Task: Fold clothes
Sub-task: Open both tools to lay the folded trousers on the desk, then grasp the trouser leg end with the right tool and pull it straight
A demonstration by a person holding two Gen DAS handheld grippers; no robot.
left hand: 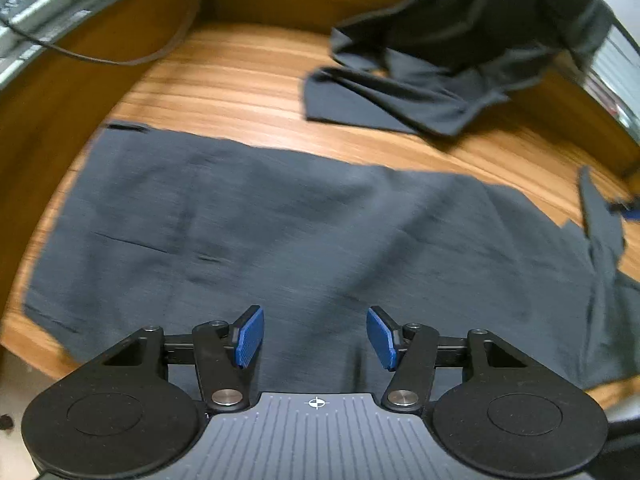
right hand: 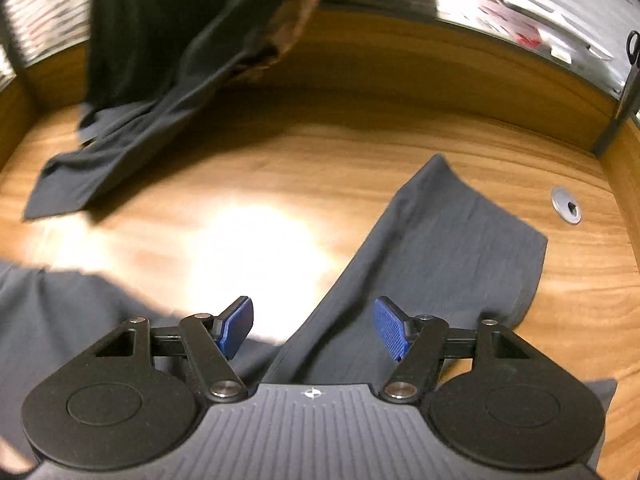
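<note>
Lying flat under open left hand-held gripper (left hand: 315, 334): grey garment (left hand: 280, 232).

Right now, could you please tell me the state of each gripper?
Left gripper: open, holding nothing, above the flat dark garment.
Right gripper: open, holding nothing, above the garment's sleeve.

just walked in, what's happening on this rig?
A person holding a gripper in each hand is folding clothes on a wooden table. A dark grey garment lies spread flat on it; its sleeve sticks out under the right gripper. The left gripper hovers over the body of the garment. Both grippers are open and hold nothing. A second dark garment sits crumpled at the far side.
</note>
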